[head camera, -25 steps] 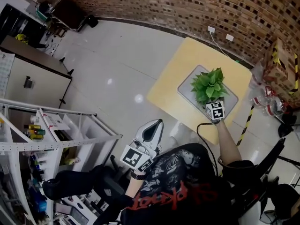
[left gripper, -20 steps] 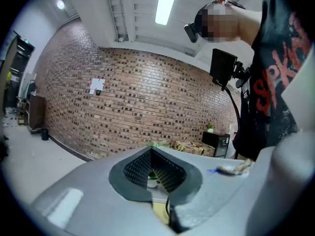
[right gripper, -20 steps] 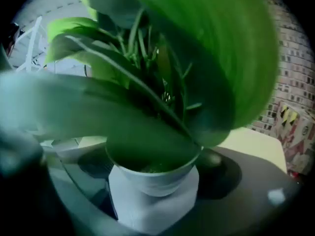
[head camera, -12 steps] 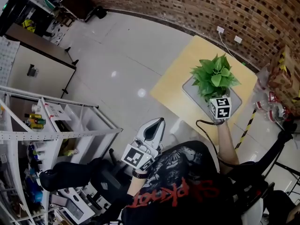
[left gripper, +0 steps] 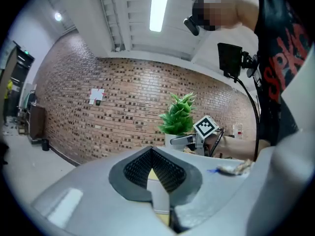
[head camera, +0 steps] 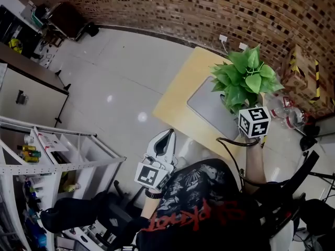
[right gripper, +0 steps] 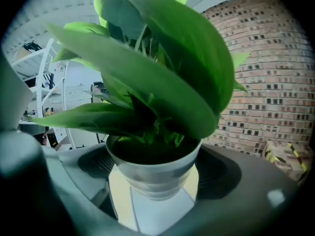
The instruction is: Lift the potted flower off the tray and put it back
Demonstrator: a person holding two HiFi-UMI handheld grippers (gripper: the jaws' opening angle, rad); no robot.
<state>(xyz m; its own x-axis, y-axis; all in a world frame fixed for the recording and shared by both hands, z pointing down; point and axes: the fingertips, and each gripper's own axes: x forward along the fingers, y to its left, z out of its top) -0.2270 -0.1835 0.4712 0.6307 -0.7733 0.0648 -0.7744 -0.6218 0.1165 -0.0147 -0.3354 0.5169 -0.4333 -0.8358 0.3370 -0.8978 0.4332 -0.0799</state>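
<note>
While right gripper [head camera: 247,115] clamps potted flower [head camera: 245,76] lifted clear above tray [head camera: 207,104] at far right, left gripper [head camera: 163,144] jaws together, empty, near left. Risk: tapered pot [right gripper: 152,173] slips from grip, drops, tips.

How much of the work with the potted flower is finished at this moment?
The lift looks done: the potted flower is up in the air, off the grey tray. In hand: the right gripper is closed on the pot. Left to do: lowering it back onto the tray.
</note>
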